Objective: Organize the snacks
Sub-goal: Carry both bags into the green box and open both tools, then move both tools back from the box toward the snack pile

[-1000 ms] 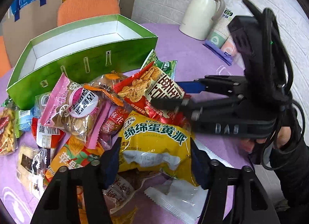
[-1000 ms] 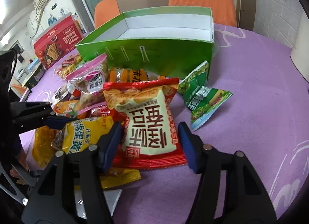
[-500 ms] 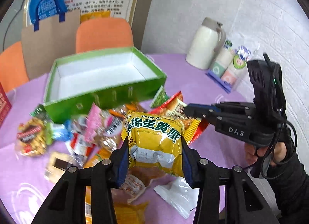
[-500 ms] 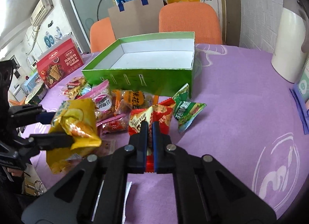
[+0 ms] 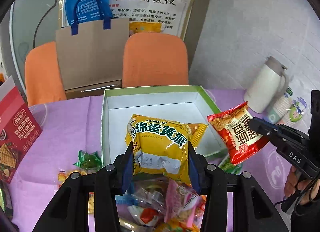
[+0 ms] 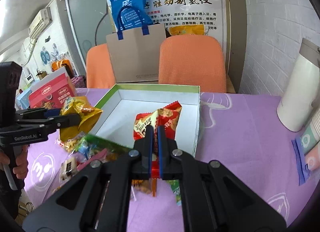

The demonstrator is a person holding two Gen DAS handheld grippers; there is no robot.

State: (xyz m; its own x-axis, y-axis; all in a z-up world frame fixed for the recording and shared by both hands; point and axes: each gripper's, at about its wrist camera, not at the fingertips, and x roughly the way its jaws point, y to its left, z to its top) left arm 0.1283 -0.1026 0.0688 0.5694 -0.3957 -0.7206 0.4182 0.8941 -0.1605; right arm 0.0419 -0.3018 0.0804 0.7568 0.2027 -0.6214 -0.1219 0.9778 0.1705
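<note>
Left tool (image 5: 160, 159) clamped on yellow custard pie pack (image 5: 162, 144), pads pressing both sides, pack up off the bench (image 5: 60, 124) and in front of the green box (image 5: 152, 89) w/ white inside. Right tool (image 6: 155, 142) jaws nearly together, pinching red snack pack (image 6: 160, 120) by its lower edge; pack hangs in the air over the near-right part of the box, crumpled in right wrist view, seen side-on at right in left wrist view. Box is open-topped, nothing inside it, sits on purple bench cover. Loose snack pile (image 5: 166, 198) lies on bench below left tool, near side of box: pink, clear, orange wrappers mixed. Green wrapper (image 5: 88, 159) left of box, on bench. Red biscuit carton (image 5: 14, 138) far left. White thermos jug (image 5: 264, 88) and paper cups (image 5: 284, 106) back right by wall. Two orange chairs (image 5: 155, 60) and a brown paper bag w/ blue handles (image 5: 92, 52) behind bench. A hand (image 5: 296, 184) grips the right tool's handle.
</note>
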